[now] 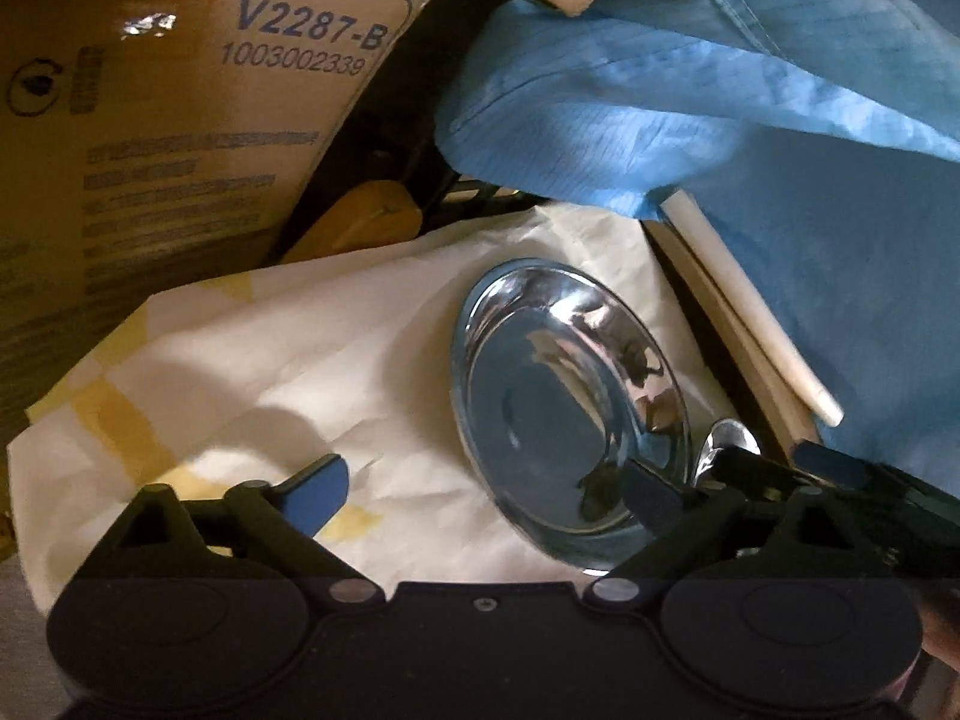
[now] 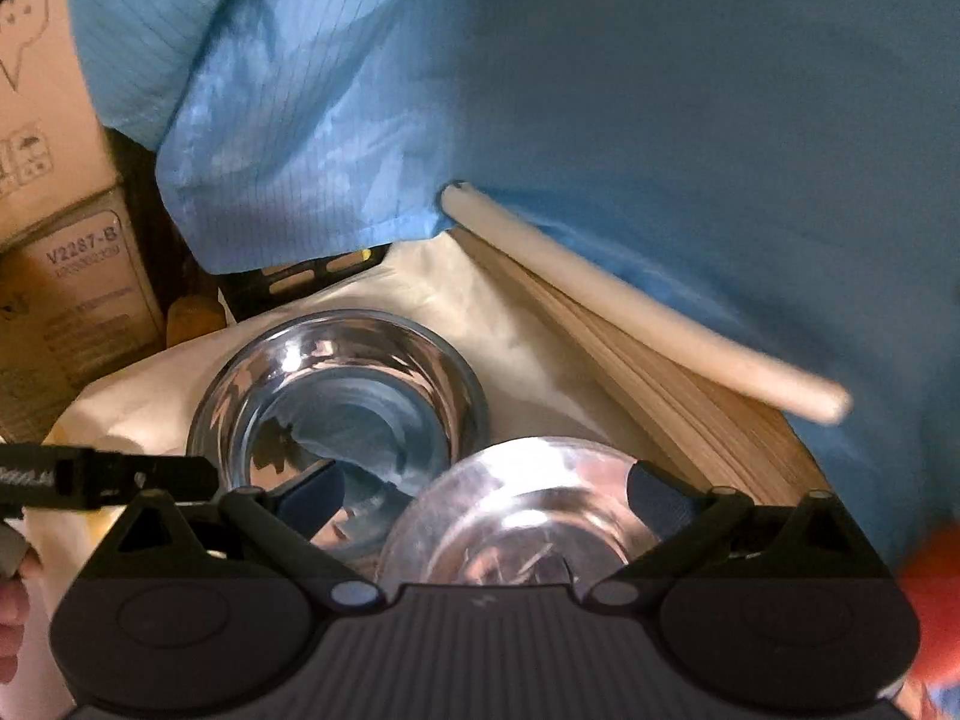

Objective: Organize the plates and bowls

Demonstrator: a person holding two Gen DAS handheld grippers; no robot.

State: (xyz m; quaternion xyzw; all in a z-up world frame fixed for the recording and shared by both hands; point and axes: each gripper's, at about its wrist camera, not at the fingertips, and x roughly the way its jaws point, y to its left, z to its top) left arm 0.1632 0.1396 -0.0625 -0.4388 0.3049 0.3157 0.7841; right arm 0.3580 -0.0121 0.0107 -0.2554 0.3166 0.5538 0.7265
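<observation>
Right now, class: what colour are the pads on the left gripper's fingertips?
Blue pads on black arms, clearest in the left wrist view.

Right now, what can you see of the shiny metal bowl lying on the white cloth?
The shiny round steel bowl has a polished mirror finish, a rolled rim, sloping walls and a flat bottom. It sits upright and looks empty on the crumpled white cloth, reflecting blue fabric. In the right wrist view a second steel bowl, between the right tool's fingers, overlaps its near edge; whether they touch is unclear.
</observation>
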